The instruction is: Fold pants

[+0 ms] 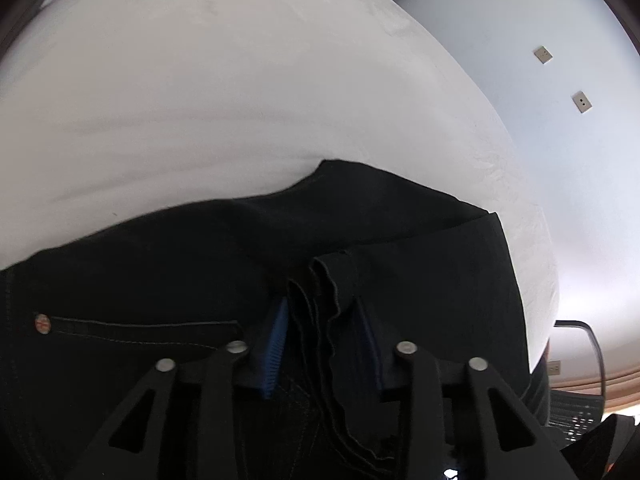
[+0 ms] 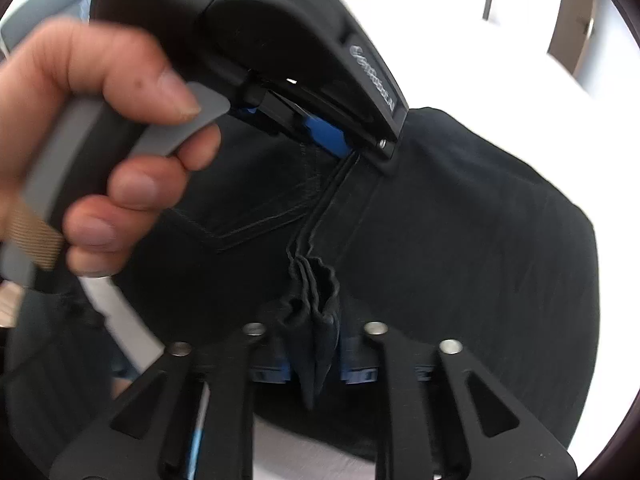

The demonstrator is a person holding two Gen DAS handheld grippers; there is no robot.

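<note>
While I leaned both claws down over the white cloth-covered surface (image 1: 240,80), the black pants (image 1: 160,260) lay across its near part, doubled over on themselves, with white showing beyond them on the far side and to the right. My left gripper (image 1: 322,344) stood spread, its blue pads apart, and the stacked hem edges (image 1: 320,280) of the legs ran loosely up through the gap without being squeezed. From the right wrist view I saw my left hand (image 2: 100,140) wrapped around that claw's grey handle at the far left, its tip resting on the fabric beside the back pocket (image 2: 248,208). My right gripper (image 2: 314,356) had a bunched wad of the same hem sitting between its blue pads; the cloth filled the gap, but I could not tell whether the pads pressed on it. Near the left edge, a small metal rivet (image 1: 42,324) marked a pocket corner.
</note>
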